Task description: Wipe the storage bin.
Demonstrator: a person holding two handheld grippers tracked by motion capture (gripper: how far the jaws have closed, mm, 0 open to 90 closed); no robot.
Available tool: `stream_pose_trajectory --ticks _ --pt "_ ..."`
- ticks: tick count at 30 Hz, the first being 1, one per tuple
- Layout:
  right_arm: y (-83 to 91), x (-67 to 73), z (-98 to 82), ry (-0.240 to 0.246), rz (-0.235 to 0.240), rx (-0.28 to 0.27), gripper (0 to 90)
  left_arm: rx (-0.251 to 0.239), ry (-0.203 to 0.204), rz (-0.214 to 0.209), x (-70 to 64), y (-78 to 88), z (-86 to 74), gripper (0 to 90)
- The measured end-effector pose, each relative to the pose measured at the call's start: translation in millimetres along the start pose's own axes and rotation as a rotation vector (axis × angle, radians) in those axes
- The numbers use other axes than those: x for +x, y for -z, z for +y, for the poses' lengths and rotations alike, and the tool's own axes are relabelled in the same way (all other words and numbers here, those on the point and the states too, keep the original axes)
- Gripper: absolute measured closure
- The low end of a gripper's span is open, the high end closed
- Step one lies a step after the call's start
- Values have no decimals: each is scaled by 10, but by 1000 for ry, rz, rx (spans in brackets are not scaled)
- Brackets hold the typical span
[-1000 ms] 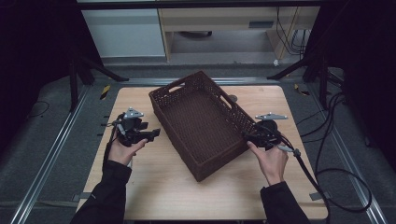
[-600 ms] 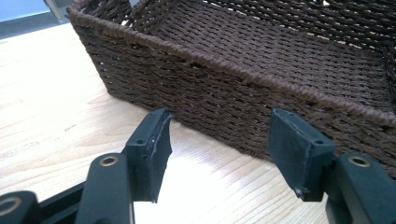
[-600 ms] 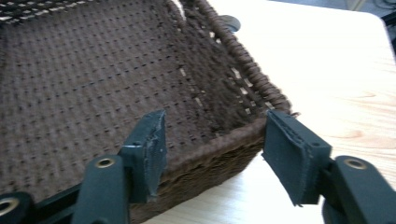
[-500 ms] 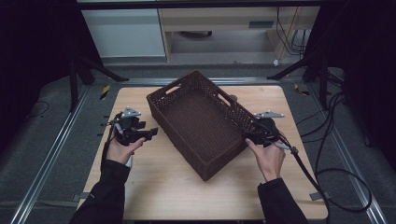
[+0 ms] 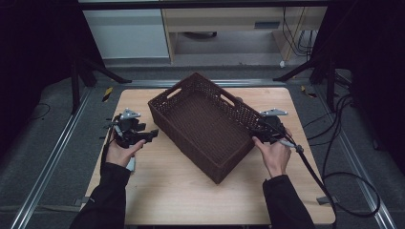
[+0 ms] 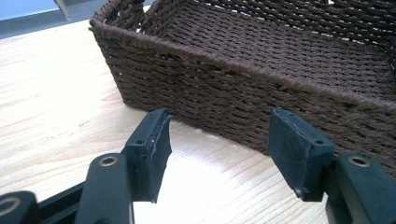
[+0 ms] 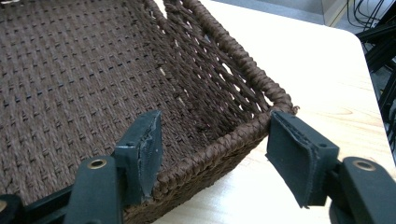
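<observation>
Now one woven basket [image 5: 205,125], two hand-held grippers, left [image 5: 152,135] wide, right [image 5: 257,138] wide astride its rim.

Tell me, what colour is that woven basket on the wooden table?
The rectangular woven wicker basket is dark brown throughout; the left gripper view shows its weave best.

Two hands held grippers apart: the left gripper [image 5: 152,135] pointed right with jaws spread; the right gripper [image 5: 257,137] had just been opening its jaws.
</observation>
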State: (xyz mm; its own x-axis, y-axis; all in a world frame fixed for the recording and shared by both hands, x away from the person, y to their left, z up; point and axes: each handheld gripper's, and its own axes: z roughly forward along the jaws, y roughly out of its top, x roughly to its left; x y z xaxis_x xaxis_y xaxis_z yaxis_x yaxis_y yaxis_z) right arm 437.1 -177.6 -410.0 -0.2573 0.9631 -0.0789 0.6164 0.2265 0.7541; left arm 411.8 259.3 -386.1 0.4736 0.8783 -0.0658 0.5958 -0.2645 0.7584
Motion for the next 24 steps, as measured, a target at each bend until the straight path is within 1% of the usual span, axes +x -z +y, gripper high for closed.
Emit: stream_pose_trajectory --ticks 3,5,8,10,12,14,16,20,22,24 --pt "-12 -43 28 -20 24 9 353 3 1 4 15 2 -1 384" --pt "26 -51 29 -29 47 0 340 2 5 5 25 -2 -3 384" --pt "109 7 0 -25 70 -14 323 9 7 9 38 -19 -8 383" --pt "131 50 -27 -19 80 -4 315 15 5 12 39 -29 -13 382" --pt "121 85 -51 -15 80 10 313 15 5 11 40 -34 -15 382" --pt "108 89 -60 -21 86 8 315 14 5 11 41 -35 -16 380" --pt "96 87 -56 -24 79 7 329 13 9 12 53 -34 -17 380" --pt "58 54 -36 -16 67 4 345 15 11 16 84 -27 -23 379" --pt "29 40 -18 -10 57 8 342 12 16 17 96 -20 -24 379" --pt "-6 7 4 -10 57 15 347 8 21 17 109 -11 -21 379"
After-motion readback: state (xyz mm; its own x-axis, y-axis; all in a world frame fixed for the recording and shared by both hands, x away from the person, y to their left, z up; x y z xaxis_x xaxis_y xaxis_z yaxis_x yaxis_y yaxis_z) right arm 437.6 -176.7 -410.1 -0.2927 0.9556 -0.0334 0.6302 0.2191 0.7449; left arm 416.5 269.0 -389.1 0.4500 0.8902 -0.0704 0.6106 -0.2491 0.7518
